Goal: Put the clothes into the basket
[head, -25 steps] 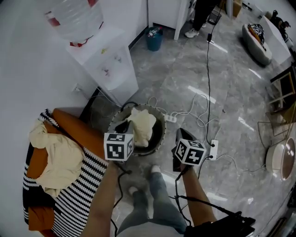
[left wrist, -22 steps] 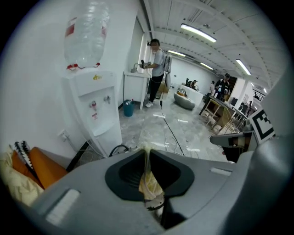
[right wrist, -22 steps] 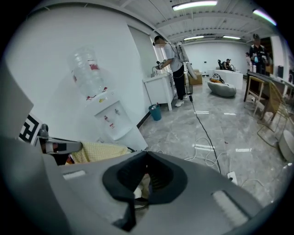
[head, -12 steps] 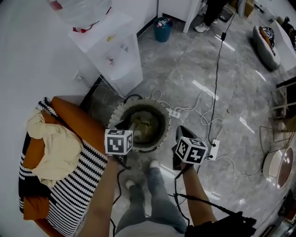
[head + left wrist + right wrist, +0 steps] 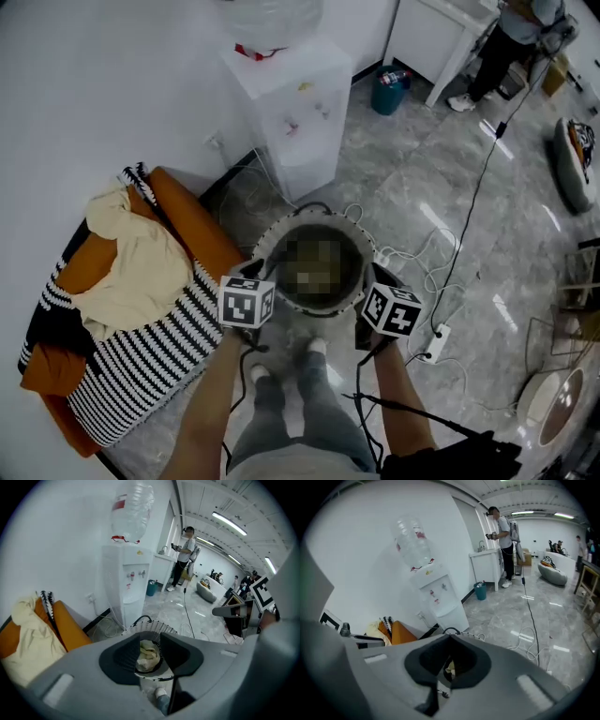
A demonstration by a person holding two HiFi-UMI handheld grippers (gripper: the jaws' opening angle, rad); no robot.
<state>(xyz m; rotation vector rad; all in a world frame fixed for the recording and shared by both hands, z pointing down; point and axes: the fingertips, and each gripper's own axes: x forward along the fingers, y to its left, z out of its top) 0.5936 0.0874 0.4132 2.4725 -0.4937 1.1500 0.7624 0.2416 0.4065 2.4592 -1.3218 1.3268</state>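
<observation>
A white water dispenser [image 5: 295, 112] stands against the plain white wall [image 5: 103, 75]. The glossy grey marble floor [image 5: 469, 272] reflects overhead light.

Looking down on a basket [image 5: 354, 234] standing on the floor [image 5: 441, 225].
Finding clothes [image 5: 147, 656] lying in it and a shoe [image 5: 316, 346] just before its near rim. Seeing, to the left, a sofa [image 5: 187, 225] backing onto the wall [image 5: 94, 75] with a garment [image 5: 141, 272] lying on it; behind the basket, a water dispenser [image 5: 295, 103] against that wall; further back and right, a bin [image 5: 387, 94]; to the right, a power strip [image 5: 438, 342] lying on the floor near the basket.
</observation>
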